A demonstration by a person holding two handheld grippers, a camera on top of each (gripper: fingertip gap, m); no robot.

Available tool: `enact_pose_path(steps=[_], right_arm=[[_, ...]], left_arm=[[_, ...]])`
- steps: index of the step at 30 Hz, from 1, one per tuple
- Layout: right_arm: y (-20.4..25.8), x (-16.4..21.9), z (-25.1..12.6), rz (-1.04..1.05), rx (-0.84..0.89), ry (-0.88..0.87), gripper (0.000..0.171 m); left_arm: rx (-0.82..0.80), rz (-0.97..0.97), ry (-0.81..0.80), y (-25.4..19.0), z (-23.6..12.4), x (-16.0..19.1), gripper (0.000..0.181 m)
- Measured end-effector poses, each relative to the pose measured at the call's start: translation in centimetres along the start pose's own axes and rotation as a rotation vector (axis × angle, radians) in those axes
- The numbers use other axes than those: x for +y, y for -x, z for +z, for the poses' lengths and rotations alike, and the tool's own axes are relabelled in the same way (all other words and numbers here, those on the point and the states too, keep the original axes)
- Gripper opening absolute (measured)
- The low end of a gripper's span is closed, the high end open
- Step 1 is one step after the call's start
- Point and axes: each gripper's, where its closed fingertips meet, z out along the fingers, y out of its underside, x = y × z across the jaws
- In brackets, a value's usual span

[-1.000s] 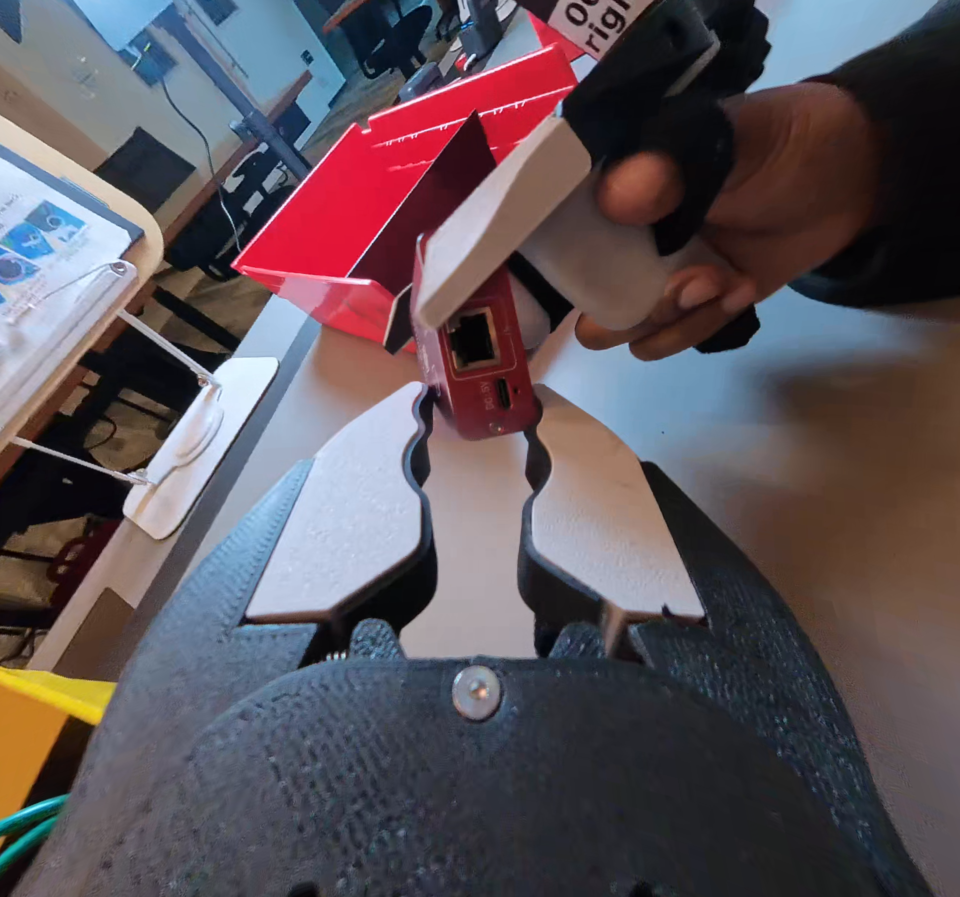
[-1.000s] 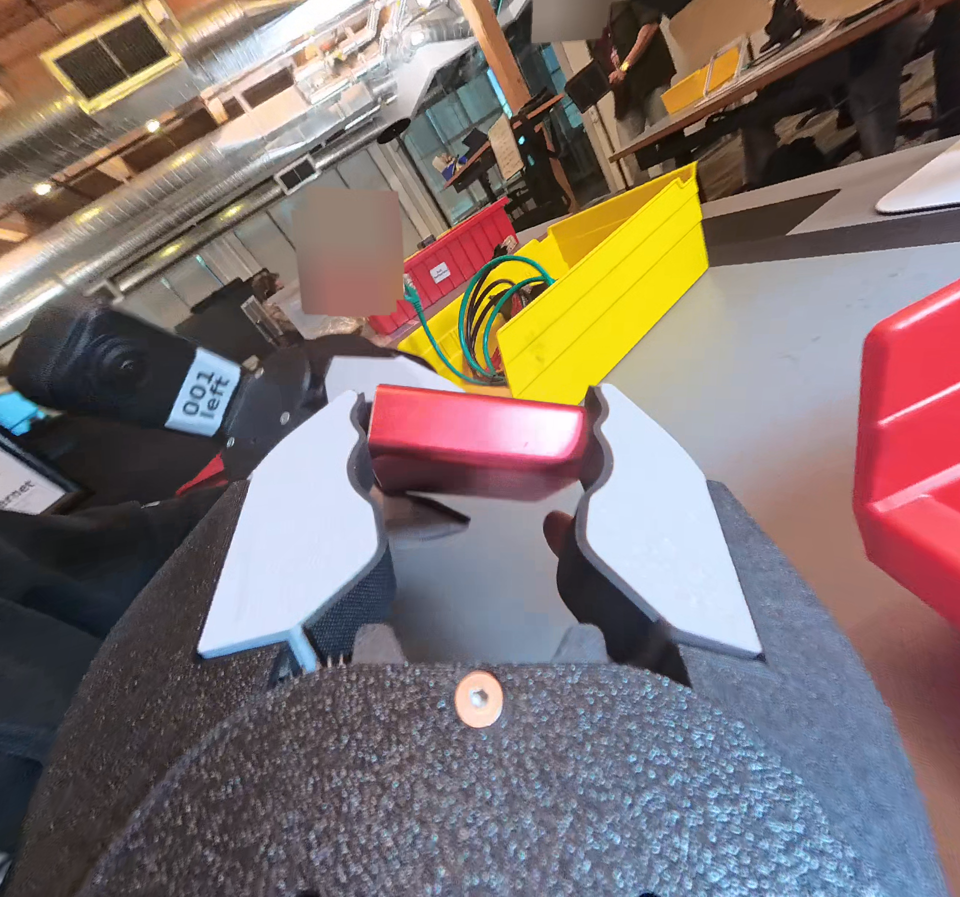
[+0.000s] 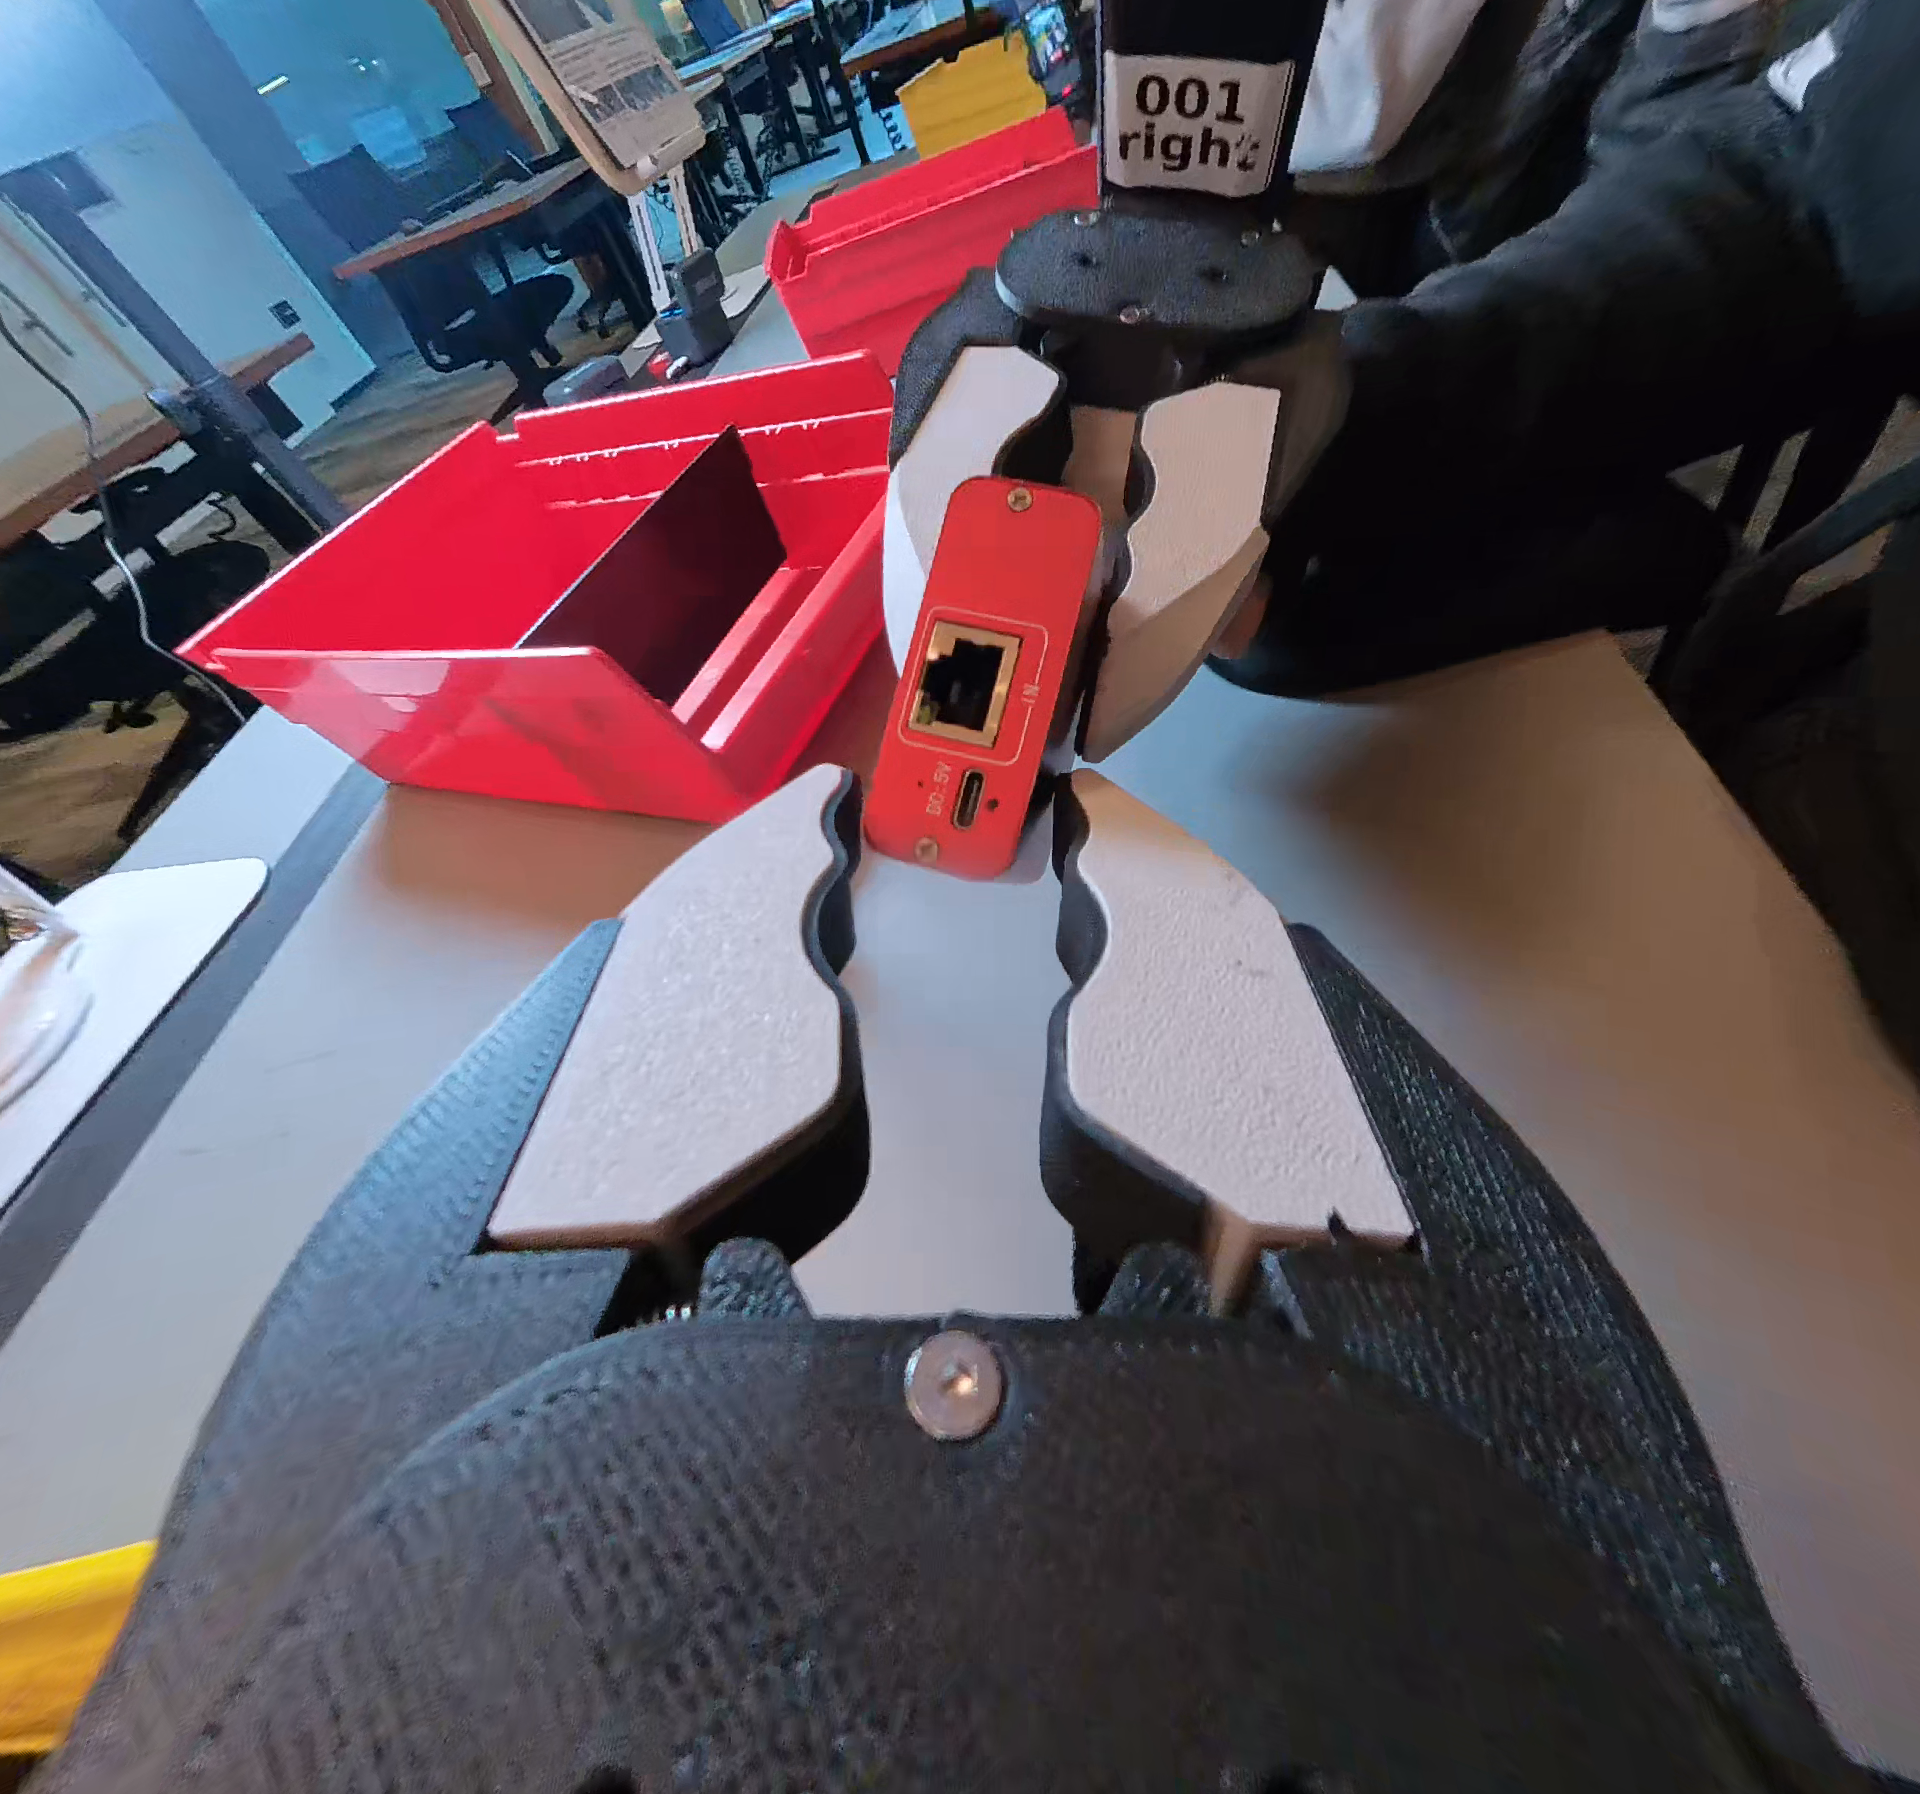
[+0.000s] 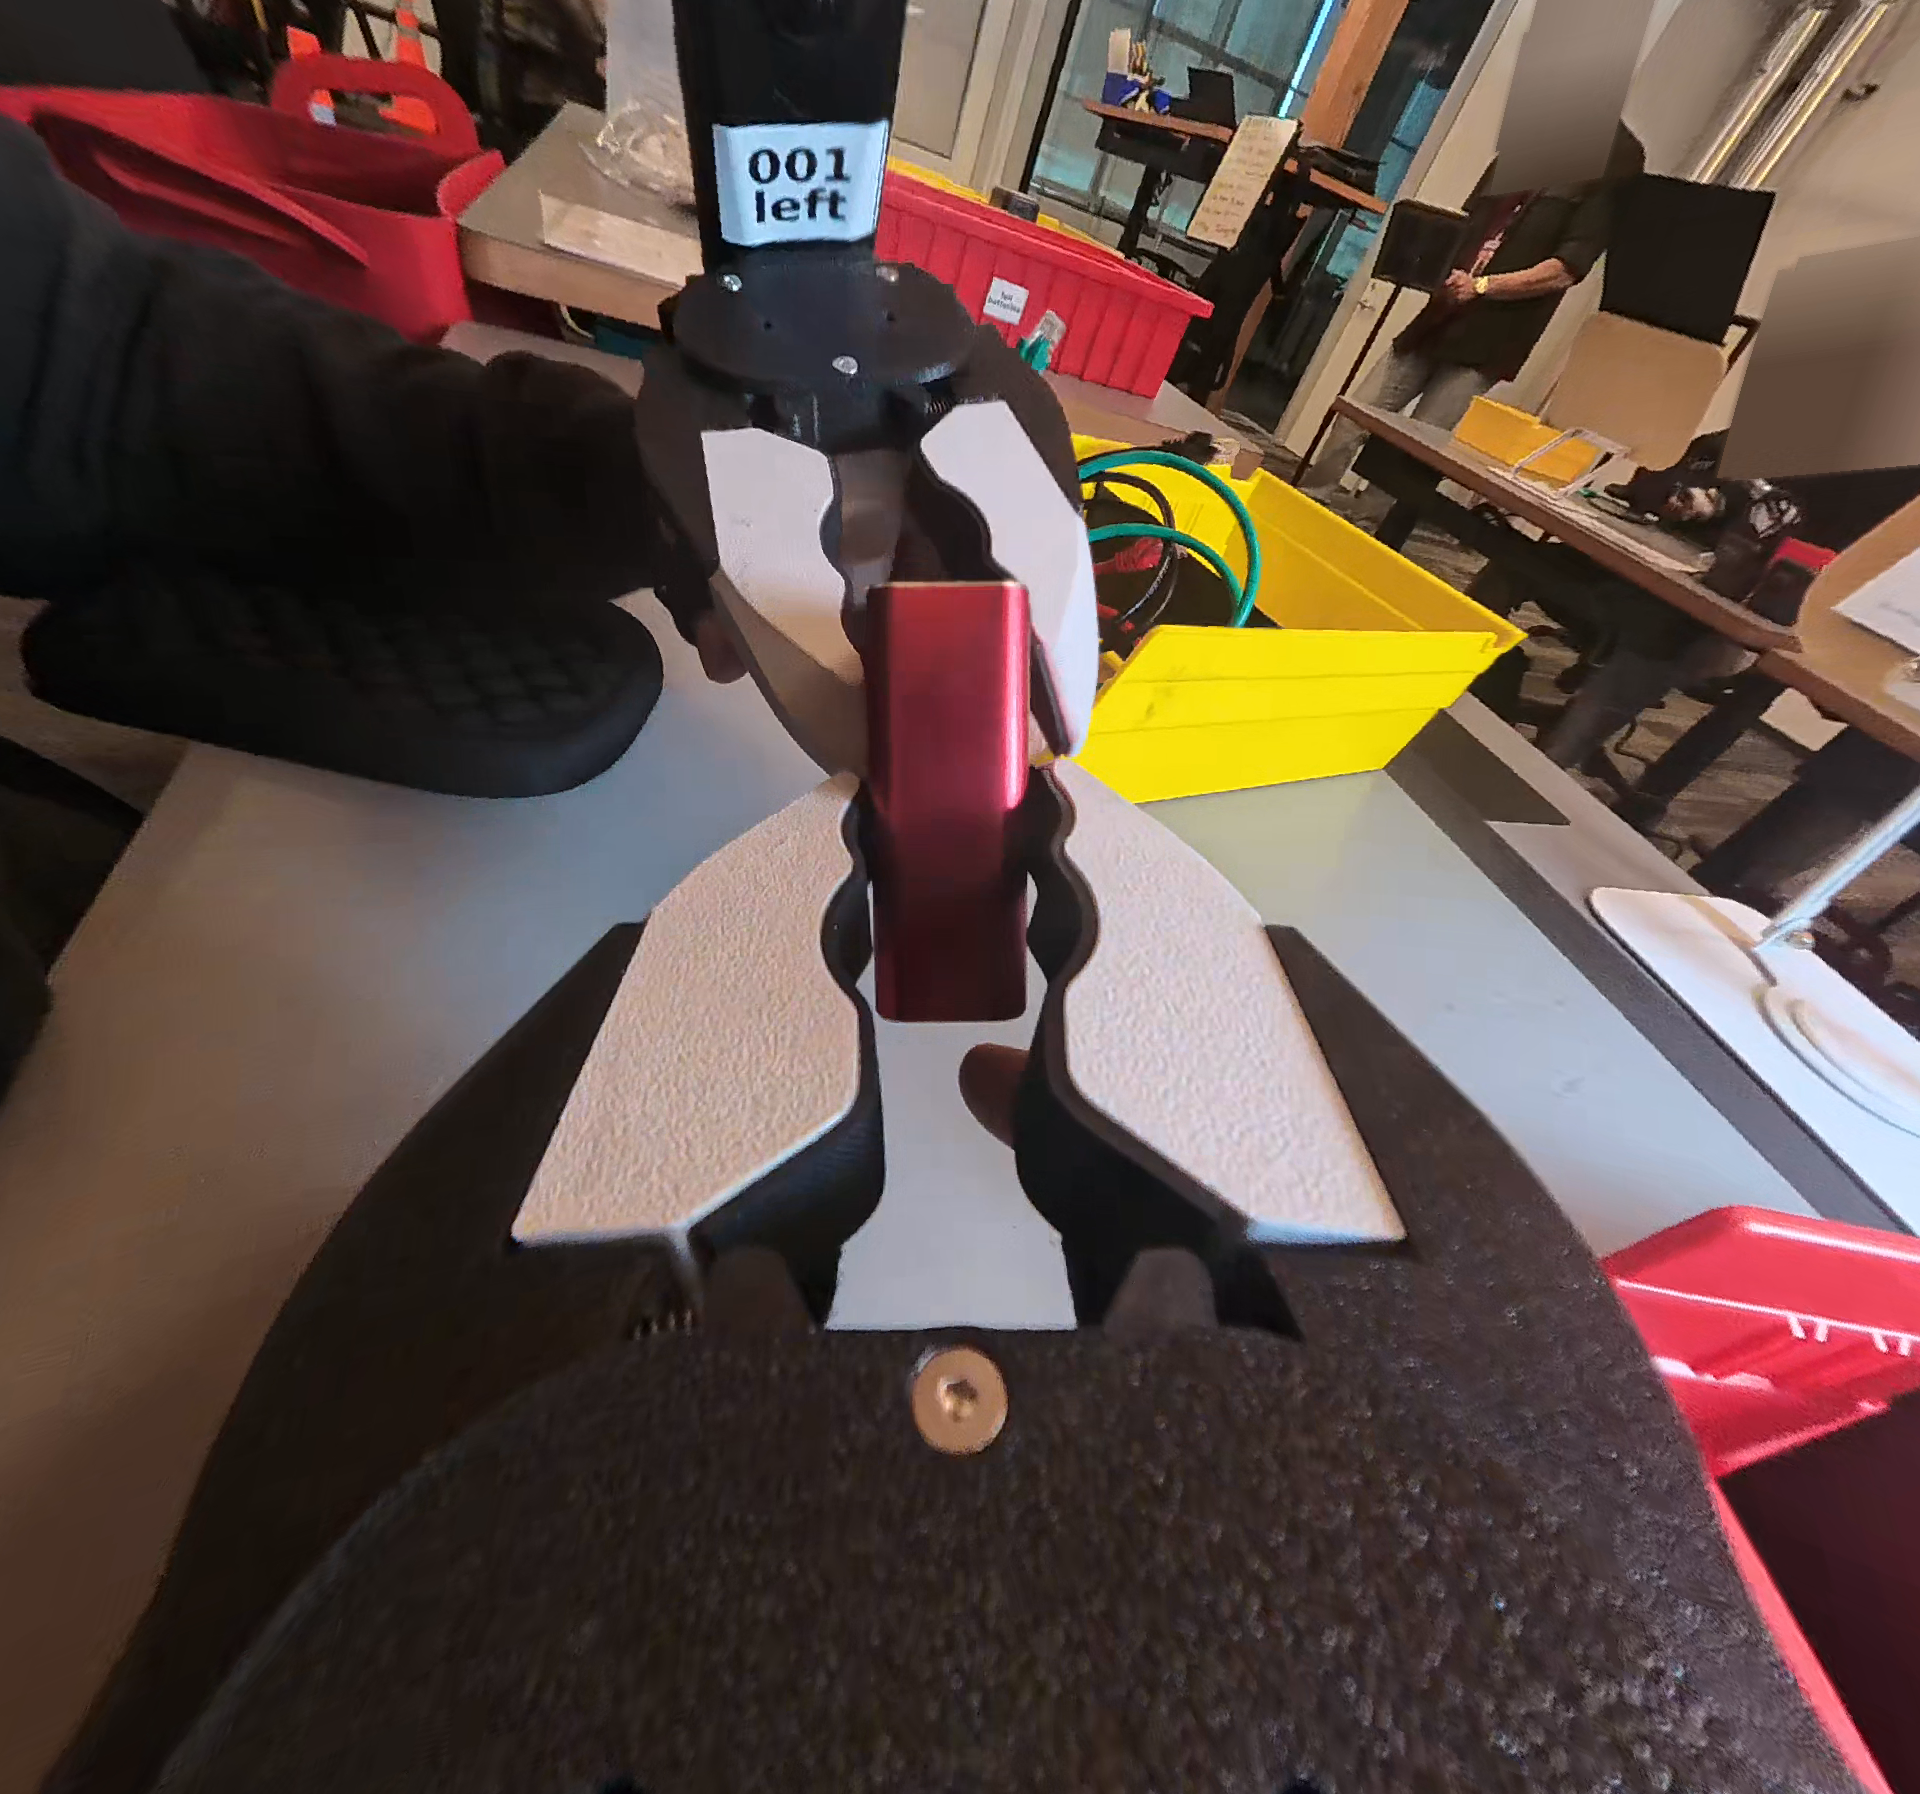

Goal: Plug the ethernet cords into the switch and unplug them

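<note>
The grey table (image 3: 1455, 913) is carrying a red bin (image 3: 499, 664) and, in the right wrist view, a yellow bin (image 4: 1278, 695) with coiled cords (image 4: 1174, 539) — green and black. Above the table, the right gripper (image 4: 945, 809) is clamping the red switch (image 3: 982, 674) by its sides. The left gripper (image 3: 954, 809) is closing its fingertips on the switch's lower end — port face toward it.

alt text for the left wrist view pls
Small red metal switch box, one ethernet port facing the camera, is gripped by the right gripper from behind, with the left gripper closed on its lower end. Open red plastic bin sits left.
</note>
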Motion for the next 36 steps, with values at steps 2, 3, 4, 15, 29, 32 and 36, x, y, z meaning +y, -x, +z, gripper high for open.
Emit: enact_pose_path(steps=[2, 3, 4, 15, 29, 32, 36], right_arm=[[0.1, 0.2, 0.1, -0.035, 0.011, 0.023, 0.026], [0.1, 0.3, 0.1, -0.055, 0.018, 0.036, 0.026], [0.1, 0.4, 0.1, -0.08, 0.03, 0.056, 0.026], [1.2, -2.3, -0.3, -0.238, 0.079, 0.001, 0.026], [2.4, -3.1, -0.4, 0.001, -0.098, -0.104, 0.029], [2.2, -3.0, -0.4, -0.022, -0.082, -0.08, 0.028], [0.8, -2.0, -0.2, -0.137, 0.033, 0.002, 0.028]], left_arm=[[-0.01, 0.03, 0.02, 0.0, 0.0, 0.2, 0.036], [-0.012, 0.041, 0.026, 0.0, 0.0, 0.3, 0.036], [-0.013, 0.052, 0.033, -0.1, 0.1, 0.3, 0.035], [0.064, 0.062, -0.093, -1.2, -0.5, -1.5, 0.032], [0.194, -0.077, -0.287, -2.5, -1.2, -4.3, 0.027], [0.215, -0.111, -0.269, -2.5, -1.1, -3.8, 0.027], [0.181, -0.211, -0.215, -0.6, -1.6, -2.5, 0.033]])
